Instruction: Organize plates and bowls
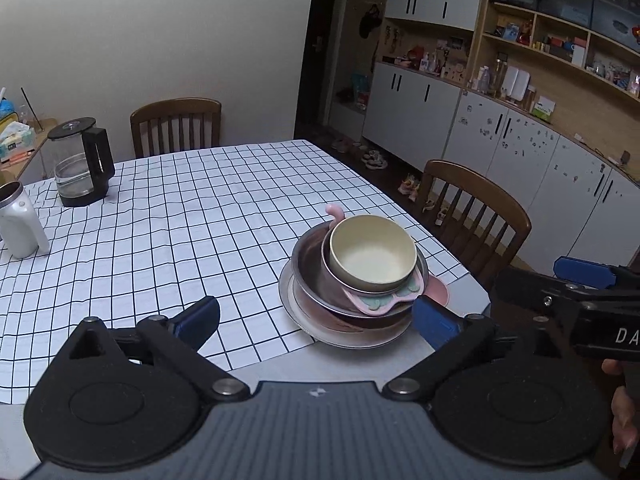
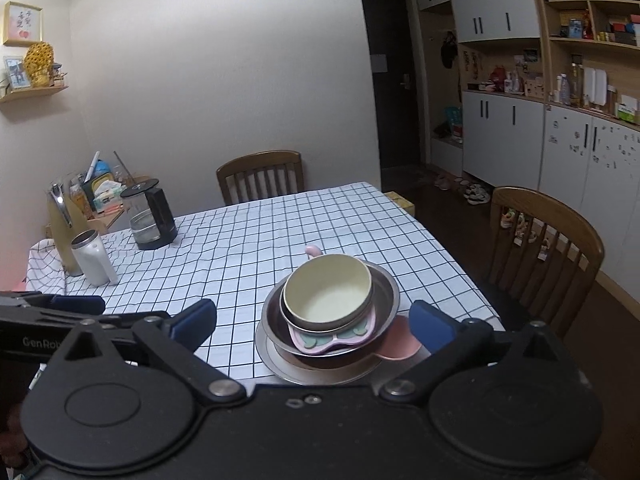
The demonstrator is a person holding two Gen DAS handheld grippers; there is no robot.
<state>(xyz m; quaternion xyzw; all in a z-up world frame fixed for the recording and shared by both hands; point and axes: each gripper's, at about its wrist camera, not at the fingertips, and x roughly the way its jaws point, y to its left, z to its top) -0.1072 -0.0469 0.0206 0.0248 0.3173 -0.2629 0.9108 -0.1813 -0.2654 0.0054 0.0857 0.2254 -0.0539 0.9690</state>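
- The dishes sit in one stack near the right-hand corner of the table point(image 1: 360, 364), partly on the white black-grid tablecloth point(image 1: 180, 216) and partly on bare grey tabletop.
- On top is a cream bowl point(image 1: 372, 252), empty, nested in a shallow metal bowl point(image 2: 296, 322) just under it.
- Both rest on a pink sectioned child's plate point(image 1: 384, 300) with pale green patches, which lies tilted inside a wide steel bowl point(image 1: 308, 268).
- The steel bowl stands on a flat metal plate point(image 1: 296, 312) at the bottom; a pink dish point(image 2: 400, 344) pokes out at the stack's right side, and a small pink handle point(image 1: 334, 211) sticks up behind — I cannot tell which piece it belongs to.
- Left gripper point(image 1: 316, 320): blue-tipped jaws spread wide and holding nothing, above the table edge just short of the stack.
- Right gripper point(image 2: 314, 322): jaws likewise released and wide, the stack showing between them, none of it touched.
- Writing: "DA" in white on the right gripper's side in the left view; "GenRob", cut off, on the left gripper in the right view.
- Far left on the cloth stand a glass kettle point(image 2: 150, 216) with black handle and a white mug point(image 2: 94, 258); wooden chairs point(image 2: 548, 252) are drawn up at the table.
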